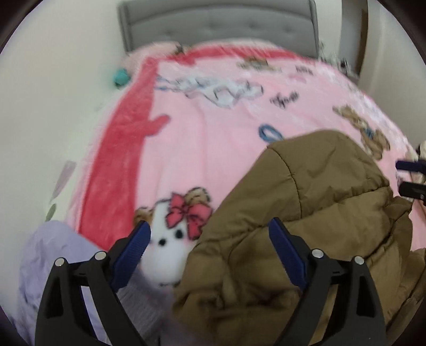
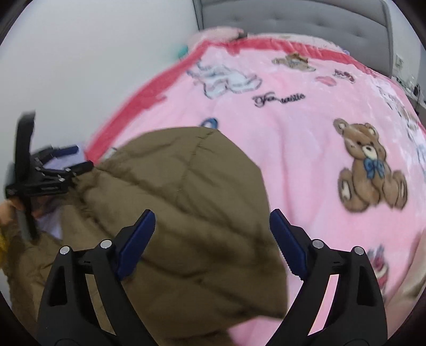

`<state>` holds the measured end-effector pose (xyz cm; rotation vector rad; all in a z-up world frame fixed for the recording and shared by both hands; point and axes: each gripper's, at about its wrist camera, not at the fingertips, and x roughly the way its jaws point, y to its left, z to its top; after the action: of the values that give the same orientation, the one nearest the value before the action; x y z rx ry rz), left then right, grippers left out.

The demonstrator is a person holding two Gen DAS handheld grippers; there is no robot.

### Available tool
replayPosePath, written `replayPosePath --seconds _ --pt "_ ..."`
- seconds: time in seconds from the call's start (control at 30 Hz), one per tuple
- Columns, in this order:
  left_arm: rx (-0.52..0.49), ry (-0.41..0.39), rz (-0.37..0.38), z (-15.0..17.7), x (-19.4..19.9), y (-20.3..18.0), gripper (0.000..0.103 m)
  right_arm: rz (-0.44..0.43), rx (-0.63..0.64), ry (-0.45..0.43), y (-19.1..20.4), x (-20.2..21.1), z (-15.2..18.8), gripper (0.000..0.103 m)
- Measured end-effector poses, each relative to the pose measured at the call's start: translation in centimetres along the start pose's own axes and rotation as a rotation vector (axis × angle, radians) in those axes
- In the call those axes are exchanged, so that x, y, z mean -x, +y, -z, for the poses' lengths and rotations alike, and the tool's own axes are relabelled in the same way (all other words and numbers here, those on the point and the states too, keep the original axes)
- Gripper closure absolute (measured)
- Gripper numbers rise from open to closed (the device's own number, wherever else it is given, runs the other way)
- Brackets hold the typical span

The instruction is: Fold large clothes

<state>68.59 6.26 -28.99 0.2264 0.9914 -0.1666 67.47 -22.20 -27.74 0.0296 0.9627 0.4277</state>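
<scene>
A brown quilted puffer jacket (image 1: 306,213) lies bunched on the pink blanket of the bed; it also shows in the right wrist view (image 2: 181,207). My left gripper (image 1: 209,234) is open and empty over the jacket's left edge, its right finger above the fabric. My right gripper (image 2: 213,223) is open and empty just above the jacket's rounded top part. The left gripper shows at the left of the right wrist view (image 2: 68,159), at the jacket's left edge. The right gripper's tips show at the far right edge of the left wrist view (image 1: 411,177).
The pink cartoon blanket (image 2: 306,149) with a red border covers the bed. A lilac garment (image 1: 61,255) lies at the bed's near left. A grey padded headboard (image 1: 218,24) stands at the far end. A white wall (image 1: 53,93) runs along the left.
</scene>
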Motion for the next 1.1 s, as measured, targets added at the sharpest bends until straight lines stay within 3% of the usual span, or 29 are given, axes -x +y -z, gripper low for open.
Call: replayPosePath --seconds 0.13,0.2,0.33,0.43,0.47,0.5,0.57,0.6,0.67,0.73,0.83,0.97,1.1 --pt "-0.082 0.084 -0.031 -1.6 -3.0 -1.5 0.014 0.043 0.007 0.160 -0.6 -4.5 -1.7 0.019" --pt "-0.107 0.133 -0.031 -2.0 -4.3 -1.8 0.014 0.046 0.014 0.188 -0.8 -5.8 -1.9 0.014" --pt "-0.043 0.218 0.019 -2.4 -6.2 -0.8 0.014 0.067 -0.032 0.217 -1.5 -7.8 -1.9 0.008" --pt "0.044 0.284 0.063 -2.2 -7.6 -0.1 0.014 -0.001 -0.172 0.273 -3.4 -9.6 -1.4 0.009" --pt "0.066 0.303 0.063 -2.0 -8.0 0.0 0.016 -0.025 -0.194 0.272 -3.5 -9.7 -1.3 0.023" --pt "0.082 0.308 0.075 -1.9 -8.1 0.0 0.022 -0.078 -0.220 0.260 -3.7 -9.6 -1.1 0.047" --pt "0.112 0.291 0.139 -1.7 -8.0 -0.4 0.058 -0.121 -0.230 0.226 -3.4 -9.1 -1.0 0.062" --pt "0.110 0.276 0.140 -1.6 -7.8 -0.8 0.062 -0.124 -0.220 0.217 -3.2 -8.8 -0.9 0.071" --pt "0.072 0.247 0.121 -1.5 -7.3 -1.7 0.078 -0.121 -0.185 0.192 -2.6 -8.0 -1.0 0.079" --pt "0.044 0.199 0.116 -1.4 -6.0 -2.1 0.083 -0.099 -0.120 0.154 -1.5 -6.7 -1.4 0.082" --pt "-0.025 0.066 0.137 -0.5 -2.1 -1.9 0.084 -0.069 0.040 0.059 1.3 -3.0 -1.1 0.084" --pt "-0.086 -0.072 0.214 2.8 5.0 -0.7 0.084 -0.121 0.180 -0.077 3.6 3.2 1.0 0.084" --pt "-0.113 -0.139 0.283 6.6 11.7 0.0 0.084 -0.164 0.225 -0.161 6.1 8.7 4.1 0.084"
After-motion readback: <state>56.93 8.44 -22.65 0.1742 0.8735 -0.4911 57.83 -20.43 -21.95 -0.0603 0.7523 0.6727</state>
